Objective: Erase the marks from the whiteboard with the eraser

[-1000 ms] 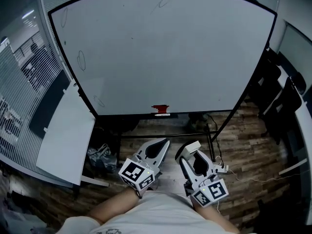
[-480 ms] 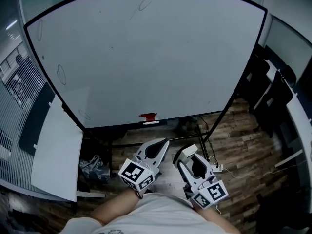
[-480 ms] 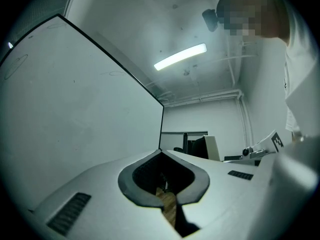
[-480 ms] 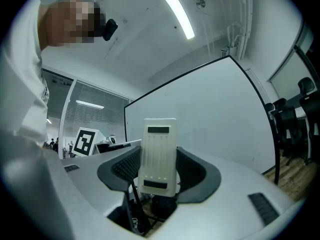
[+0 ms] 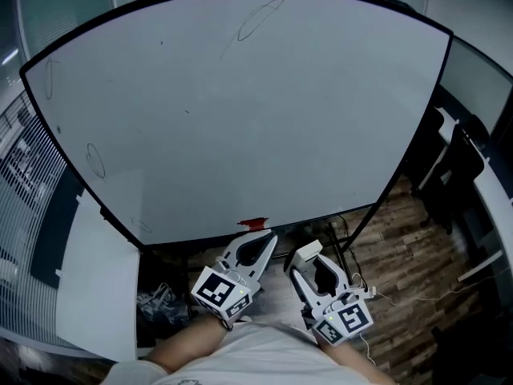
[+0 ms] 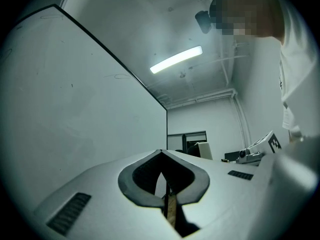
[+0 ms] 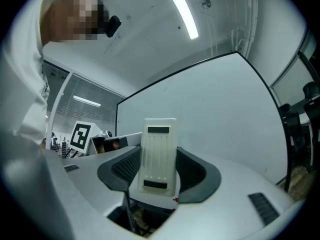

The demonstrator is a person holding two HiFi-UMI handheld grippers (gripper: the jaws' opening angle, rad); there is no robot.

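The whiteboard (image 5: 240, 119) fills most of the head view. It carries thin pen marks: an oval (image 5: 260, 18) near the top and an oval (image 5: 94, 160) at the left edge. A small red object (image 5: 255, 224) lies on the board's bottom ledge. My right gripper (image 5: 308, 258) is shut on the white eraser (image 5: 309, 252), held low in front of the board and apart from it. In the right gripper view the eraser (image 7: 159, 144) stands between the dark pads. My left gripper (image 5: 258, 245) is shut and holds nothing; its jaws meet in the left gripper view (image 6: 161, 155).
A white panel (image 5: 100, 283) leans at the lower left beside a glass wall with blinds. Black chairs (image 5: 457, 175) stand at the right. The board's black stand legs (image 5: 353, 231) and cables run over the wood floor (image 5: 401, 295) below.
The board has grown larger in the head view and now reaches lower toward the grippers. Both grippers keep their pose, the right still holding the eraser.
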